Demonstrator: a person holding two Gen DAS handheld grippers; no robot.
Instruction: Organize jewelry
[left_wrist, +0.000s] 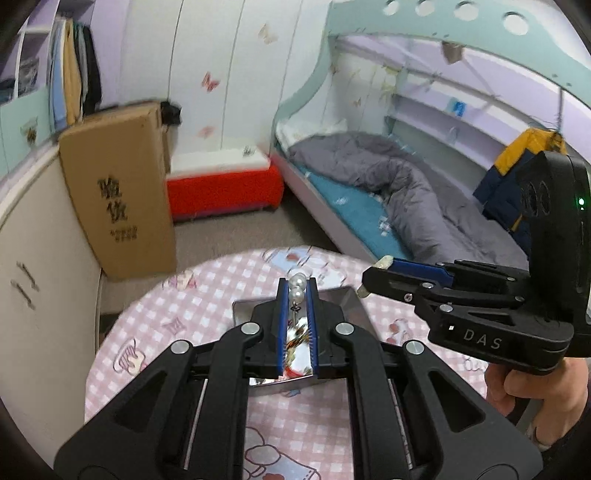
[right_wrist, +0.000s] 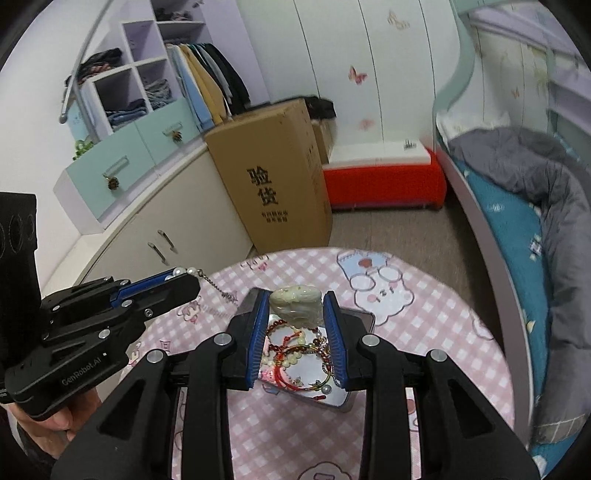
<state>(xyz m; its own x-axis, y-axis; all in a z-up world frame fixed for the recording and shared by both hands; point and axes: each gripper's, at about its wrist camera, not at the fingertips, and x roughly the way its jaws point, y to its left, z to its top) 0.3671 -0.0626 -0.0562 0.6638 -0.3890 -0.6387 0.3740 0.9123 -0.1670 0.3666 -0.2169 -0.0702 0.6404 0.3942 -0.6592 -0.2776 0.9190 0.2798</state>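
2 black hand-held grippers with blue pads raised above a round table in pink checked cloth. Left gripper clamped on a white pearl earring, its small silver chain dangling off the tip in the right wrist view. Right gripper clamped on a pale cream carved stone pendant. Directly beneath both, a shiny rectangular metal tray on the cloth, holding a tangle of red, gold and pearl bracelets.
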